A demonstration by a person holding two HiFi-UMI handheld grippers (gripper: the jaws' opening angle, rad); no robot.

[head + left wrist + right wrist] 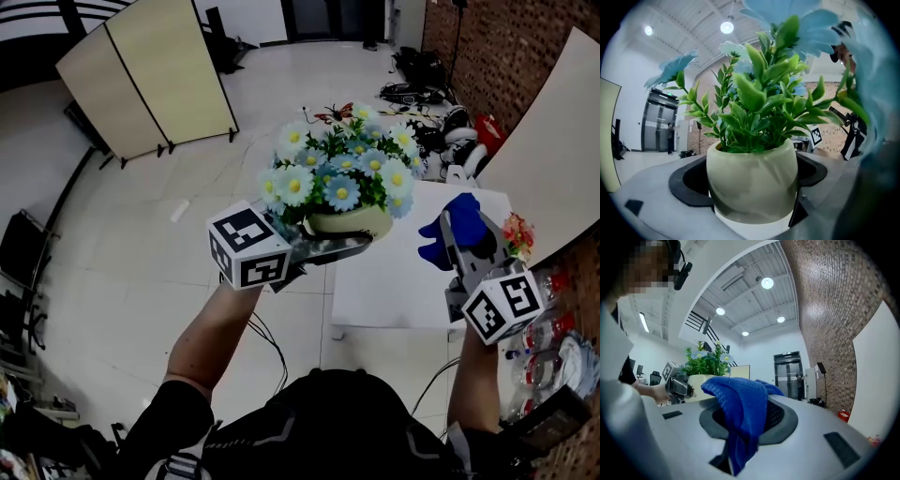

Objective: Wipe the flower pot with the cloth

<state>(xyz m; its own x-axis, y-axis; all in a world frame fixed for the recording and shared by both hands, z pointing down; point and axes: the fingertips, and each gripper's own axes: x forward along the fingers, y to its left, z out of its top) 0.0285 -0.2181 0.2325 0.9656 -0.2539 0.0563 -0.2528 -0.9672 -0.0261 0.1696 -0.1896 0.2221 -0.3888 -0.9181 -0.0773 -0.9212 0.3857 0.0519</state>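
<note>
A cream flower pot point(349, 222) full of blue and white artificial flowers is held in the air, with my left gripper point(328, 246) shut on its body. In the left gripper view the pot point(752, 180) sits between the black jaws, leaves rising above it. To the right, my right gripper point(461, 232) is shut on a blue cloth point(457, 225), clear of the pot. In the right gripper view the cloth point(740, 406) drapes over the jaws, and the flower pot point(701, 379) shows at the far left.
A white table point(398, 272) lies below both grippers, with a small bunch of pink flowers point(517, 234) at its right edge. A folding screen point(145, 75) stands far left. Bags and gear point(431, 89) lie by the brick wall. Cables trail on the floor.
</note>
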